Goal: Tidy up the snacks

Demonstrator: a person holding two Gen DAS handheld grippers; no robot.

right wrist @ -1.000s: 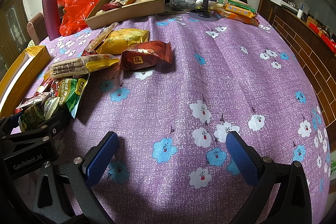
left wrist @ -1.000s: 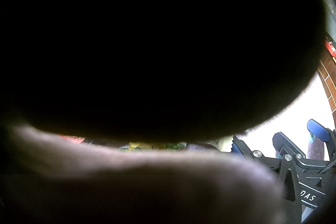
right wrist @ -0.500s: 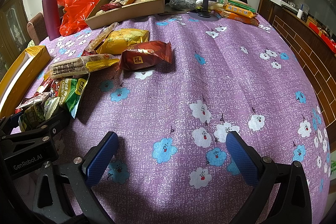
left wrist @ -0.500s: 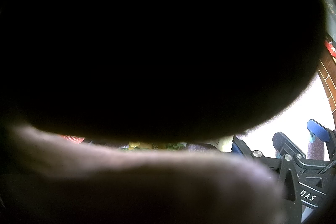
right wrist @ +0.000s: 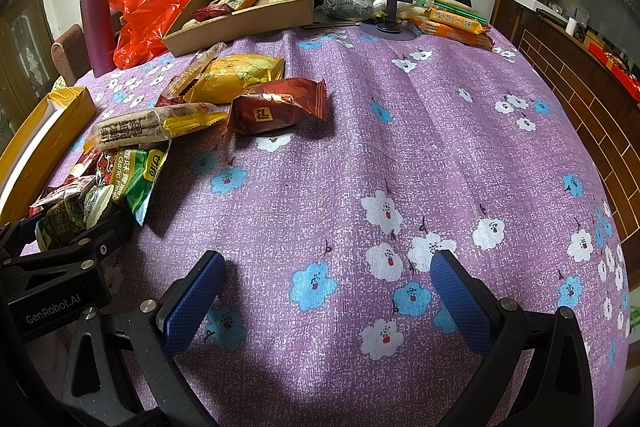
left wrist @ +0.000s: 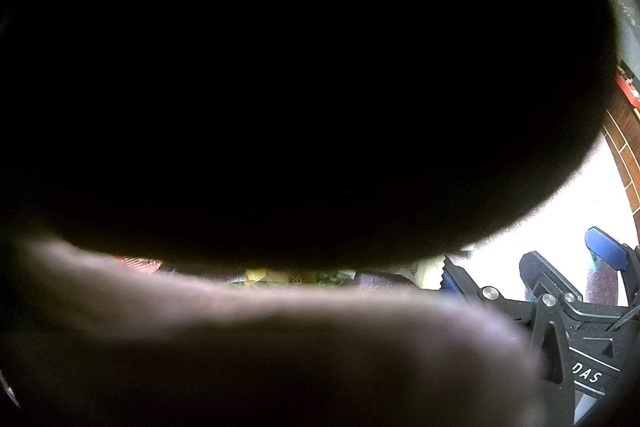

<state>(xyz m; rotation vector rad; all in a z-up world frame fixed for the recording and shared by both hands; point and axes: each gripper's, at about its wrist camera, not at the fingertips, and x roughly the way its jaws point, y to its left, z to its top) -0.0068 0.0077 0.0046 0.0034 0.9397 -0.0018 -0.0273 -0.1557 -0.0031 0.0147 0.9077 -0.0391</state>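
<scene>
Basically right gripper (right wrist: 326, 291) sits released, blue pads wide apart, low over the purple flowered tablecloth (right wrist: 400, 147), holding nothing. Red snack pack (right wrist: 276, 107) lies ahead-left of it, yellow pack (right wrist: 240, 75) just behind that, long cracker pack (right wrist: 152, 123) and green garlic bag (right wrist: 140, 175) further left. Cardboard tray (right wrist: 248, 15) with snacks far ahead. Left gripper (right wrist: 60, 267) body shows at left; its camera mostly blocked dark, state unclear.
</scene>
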